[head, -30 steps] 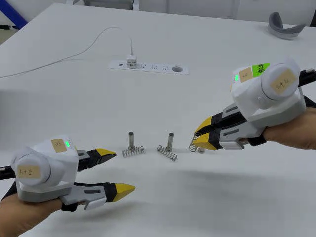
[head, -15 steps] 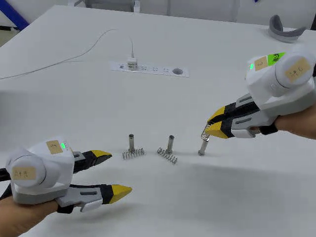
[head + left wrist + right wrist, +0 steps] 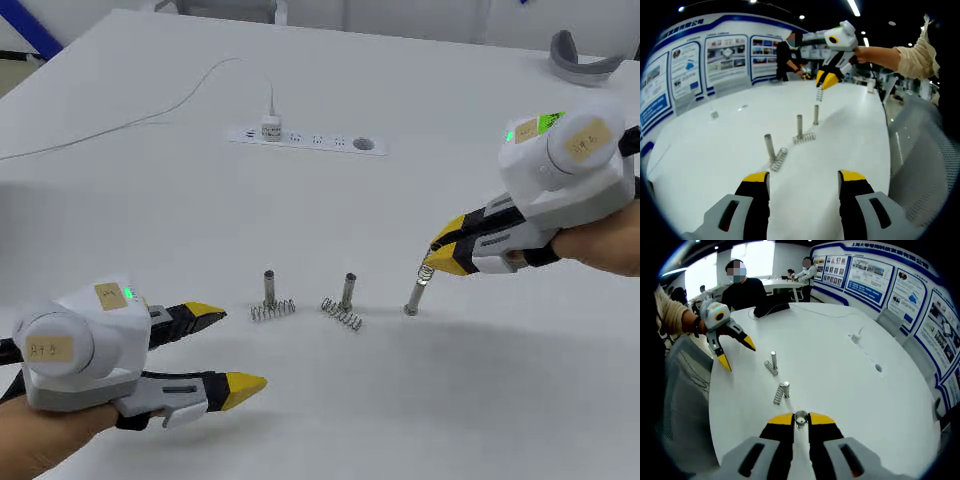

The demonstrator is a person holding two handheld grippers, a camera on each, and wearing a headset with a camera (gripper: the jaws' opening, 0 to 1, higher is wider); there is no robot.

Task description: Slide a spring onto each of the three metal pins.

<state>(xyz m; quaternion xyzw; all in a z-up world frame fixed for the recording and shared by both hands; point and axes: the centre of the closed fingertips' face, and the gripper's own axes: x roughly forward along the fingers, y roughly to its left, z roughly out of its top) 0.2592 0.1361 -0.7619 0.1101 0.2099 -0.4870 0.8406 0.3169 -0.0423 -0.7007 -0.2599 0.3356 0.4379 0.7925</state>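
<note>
Three short metal pins stand upright in a row on the white table: left pin [image 3: 269, 285], middle pin [image 3: 348, 290], right pin [image 3: 415, 298]. One spring [image 3: 272, 309] lies at the left pin's foot, another spring [image 3: 341, 312] by the middle pin. My right gripper [image 3: 445, 252] is shut on a third spring [image 3: 426, 271], which hangs just over the right pin's top. Between that gripper's own yellow tips the spring [image 3: 800, 418] appears end-on. My left gripper [image 3: 228, 348] rests open and empty near the front left, its jaws [image 3: 804, 177] facing the pins [image 3: 799, 125].
A white power strip [image 3: 305, 139] with a plugged-in cable [image 3: 150, 110] lies at the table's back. A grey curved object [image 3: 585, 60] sits at the far right corner. People stand beyond the table's far side [image 3: 745, 290].
My right gripper has lifted its spring off the table and carried it right, to just above the right pin. The left gripper has barely moved.
</note>
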